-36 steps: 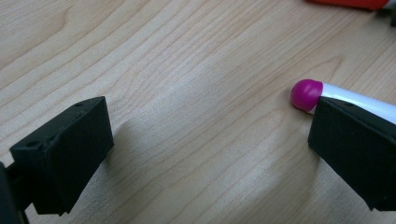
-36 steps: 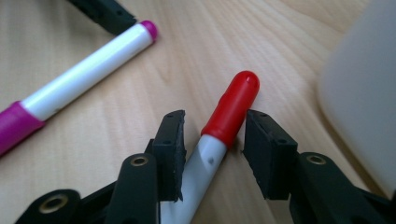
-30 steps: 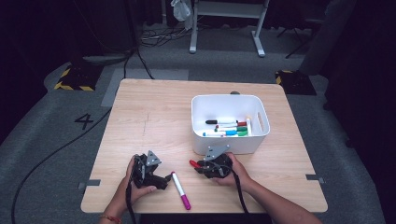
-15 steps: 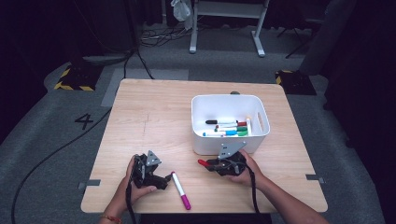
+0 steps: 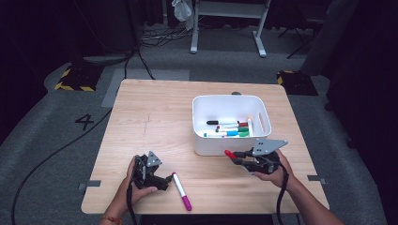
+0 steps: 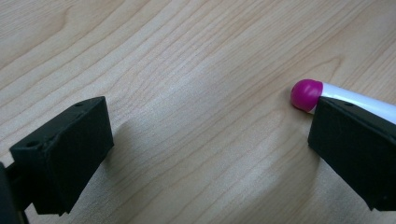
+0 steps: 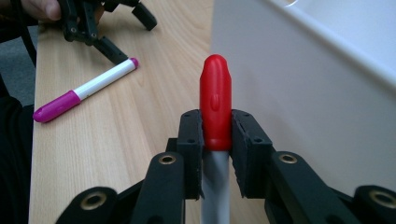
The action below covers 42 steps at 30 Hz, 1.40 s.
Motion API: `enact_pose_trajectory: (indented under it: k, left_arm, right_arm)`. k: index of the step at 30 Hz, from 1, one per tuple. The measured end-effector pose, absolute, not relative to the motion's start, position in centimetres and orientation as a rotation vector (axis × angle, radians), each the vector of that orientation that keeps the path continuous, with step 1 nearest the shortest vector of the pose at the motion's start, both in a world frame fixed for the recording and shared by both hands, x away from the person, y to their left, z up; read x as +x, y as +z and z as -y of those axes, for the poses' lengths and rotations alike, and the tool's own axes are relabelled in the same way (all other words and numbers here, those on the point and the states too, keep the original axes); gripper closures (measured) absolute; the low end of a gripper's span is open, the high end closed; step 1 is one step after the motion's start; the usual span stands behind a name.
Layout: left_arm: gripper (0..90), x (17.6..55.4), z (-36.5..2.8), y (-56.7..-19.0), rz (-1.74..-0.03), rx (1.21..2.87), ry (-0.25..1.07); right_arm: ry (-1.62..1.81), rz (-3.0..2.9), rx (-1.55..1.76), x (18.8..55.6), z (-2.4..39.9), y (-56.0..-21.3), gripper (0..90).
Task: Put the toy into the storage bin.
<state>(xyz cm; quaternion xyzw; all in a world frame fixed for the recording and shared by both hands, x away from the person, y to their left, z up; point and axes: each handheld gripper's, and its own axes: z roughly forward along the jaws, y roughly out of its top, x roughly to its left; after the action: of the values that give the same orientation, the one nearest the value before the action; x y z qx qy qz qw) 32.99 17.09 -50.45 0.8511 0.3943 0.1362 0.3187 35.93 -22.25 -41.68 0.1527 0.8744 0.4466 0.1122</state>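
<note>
The right gripper has its fingers clamped on a red-capped marker, the white bin right beside it. The left gripper sits fingers apart by the pink marker on the bench.

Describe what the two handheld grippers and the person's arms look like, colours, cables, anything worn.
Both the left gripper and right gripper are black, each topped by a grey three-cornered plate with a black cable trailing back. The jaws end in blocky black pads on arms with brass-coloured rivets. The forearms are bare; a thin bracelet circles the left wrist.
</note>
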Motion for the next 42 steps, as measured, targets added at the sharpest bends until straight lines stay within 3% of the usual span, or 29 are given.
enact_pose_trajectory:
  k: [11,26,34,42]
  left_arm:
    - [0.0,33.0,-17.1,-50.5,-1.038,2.237,0.357]
    - [0.0,33.0,-17.1,-50.5,-1.038,2.237,0.357]
    - [0.0,33.0,-17.1,-50.5,-1.038,2.236,0.358]
    - [0.0,33.0,-17.1,-50.5,-1.038,2.236,0.358]
  right_arm:
    - [1.309,-2.466,0.451,36.7,26.1,-35.7,75.3]
    - [1.276,-2.422,0.433,39.8,26.4,-29.6,75.3]
    - [1.229,-2.420,0.402,42.0,24.9,-28.4,75.3]
    - [1.132,-2.485,0.361,44.6,23.0,-30.2,75.3]
